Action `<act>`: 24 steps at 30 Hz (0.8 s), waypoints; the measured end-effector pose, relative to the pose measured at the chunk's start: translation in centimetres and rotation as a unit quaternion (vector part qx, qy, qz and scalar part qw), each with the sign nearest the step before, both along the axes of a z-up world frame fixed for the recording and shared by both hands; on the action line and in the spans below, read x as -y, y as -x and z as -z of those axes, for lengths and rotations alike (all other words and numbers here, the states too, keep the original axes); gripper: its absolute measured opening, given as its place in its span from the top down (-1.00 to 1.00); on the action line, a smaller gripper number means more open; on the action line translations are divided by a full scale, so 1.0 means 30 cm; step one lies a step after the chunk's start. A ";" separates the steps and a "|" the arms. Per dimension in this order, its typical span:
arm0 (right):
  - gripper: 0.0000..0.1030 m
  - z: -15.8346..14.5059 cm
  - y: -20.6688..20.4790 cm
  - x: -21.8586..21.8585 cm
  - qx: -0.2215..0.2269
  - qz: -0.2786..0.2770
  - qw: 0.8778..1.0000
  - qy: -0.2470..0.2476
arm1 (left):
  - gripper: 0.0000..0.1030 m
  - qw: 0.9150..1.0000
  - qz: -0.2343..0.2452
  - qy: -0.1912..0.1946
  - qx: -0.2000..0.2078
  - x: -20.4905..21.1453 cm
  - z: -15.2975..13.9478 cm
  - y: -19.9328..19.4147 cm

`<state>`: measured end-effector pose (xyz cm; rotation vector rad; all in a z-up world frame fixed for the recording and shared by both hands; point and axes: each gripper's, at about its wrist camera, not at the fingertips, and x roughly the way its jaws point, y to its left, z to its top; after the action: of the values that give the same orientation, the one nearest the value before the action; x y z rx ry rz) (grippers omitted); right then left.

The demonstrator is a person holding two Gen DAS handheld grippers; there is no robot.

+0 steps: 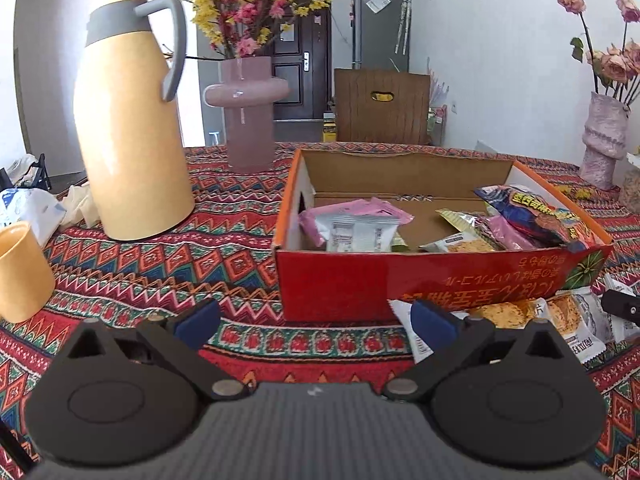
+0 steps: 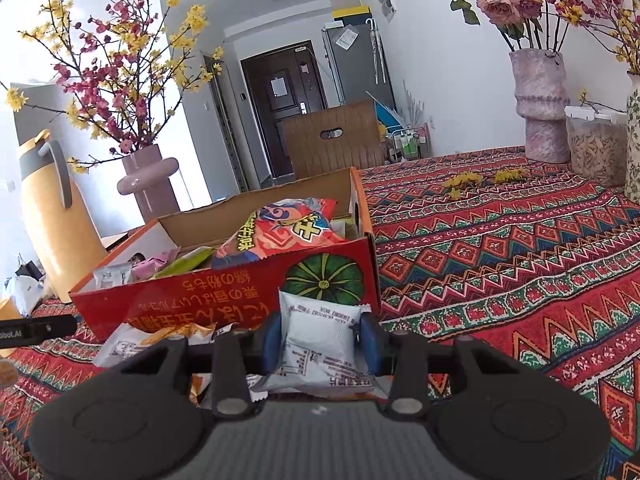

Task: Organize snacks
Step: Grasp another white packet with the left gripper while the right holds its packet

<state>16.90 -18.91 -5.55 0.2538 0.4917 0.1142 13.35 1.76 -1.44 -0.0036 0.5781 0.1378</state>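
White packet (image 2: 318,344) in fingers (image 2: 370,340); box (image 2: 224,300) holds snacks (image 2: 280,228).

Bright daylight fills my views — glare streaks the jug (image 1: 132,120), walls bow beyond it at dark fisheye corners, shadows soft, everything fairly sharp.

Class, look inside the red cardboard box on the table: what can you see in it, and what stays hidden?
Inside the red cardboard box: pink packets, a white packet and a large colourful bag. Anything beneath them is covered.
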 end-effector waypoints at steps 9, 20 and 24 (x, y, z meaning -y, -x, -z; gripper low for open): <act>0.21 0.002 0.004 0.012 0.004 -0.013 1.000 -0.019 | -1.00 0.998 0.026 -0.007 -0.064 0.127 0.055 -0.122; 0.19 0.003 0.007 0.020 0.006 -0.021 0.999 -0.032 | -0.82 0.995 0.031 0.014 -0.094 0.167 0.097 -0.168; 0.19 0.003 0.006 0.021 0.006 -0.021 0.999 -0.033 | -0.18 0.994 0.046 0.019 -0.095 0.185 0.093 -0.159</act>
<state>16.71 -19.53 -5.64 0.3072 0.4826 0.1733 18.12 -3.79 -4.23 -0.0009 0.7702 0.0377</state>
